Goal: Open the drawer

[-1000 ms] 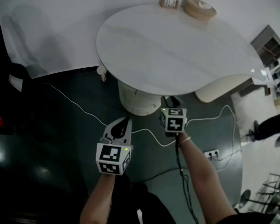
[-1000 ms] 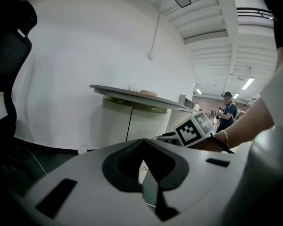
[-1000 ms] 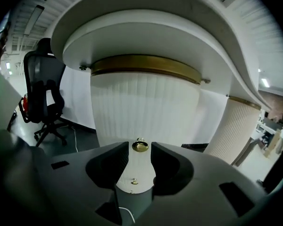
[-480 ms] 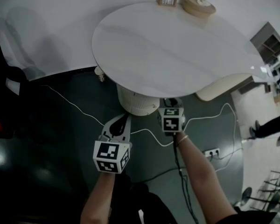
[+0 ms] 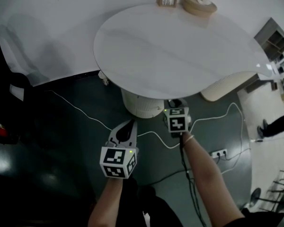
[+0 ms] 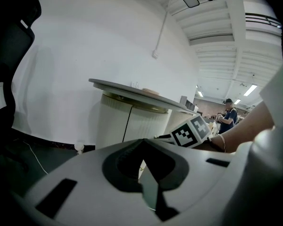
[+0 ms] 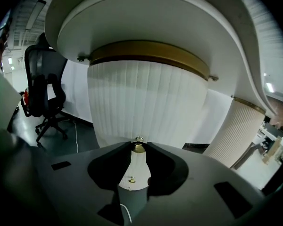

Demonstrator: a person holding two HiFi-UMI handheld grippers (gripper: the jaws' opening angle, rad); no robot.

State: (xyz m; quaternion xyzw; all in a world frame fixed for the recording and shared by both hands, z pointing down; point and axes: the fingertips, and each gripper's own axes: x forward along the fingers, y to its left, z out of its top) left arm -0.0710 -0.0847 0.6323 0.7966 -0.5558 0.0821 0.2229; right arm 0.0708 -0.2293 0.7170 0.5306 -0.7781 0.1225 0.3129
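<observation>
White and glossy, the table top [image 5: 180, 46] fills the upper head view. Its near edge overhangs a ribbed pedestal [image 5: 139, 105]. The right gripper [image 5: 175, 103] reaches under that edge, so its tips are lost from above. The left gripper [image 5: 131, 123] hangs well apart from the pedestal over dark floor, where a white cable [image 5: 80, 111] trails. The left gripper view shows its own jaws together on nothing, and a dark upright seam in the pedestal beyond. Only the right gripper view shows the brass knob [image 7: 139, 147] on the ribbed drawer front [image 7: 141, 102], which sits flush beneath the top. The jaws have just been closing and now pinch the knob between their tips. The overhang sits close above. An office chair [image 7: 45, 86] stands well off to the left, with open floor around it.
</observation>
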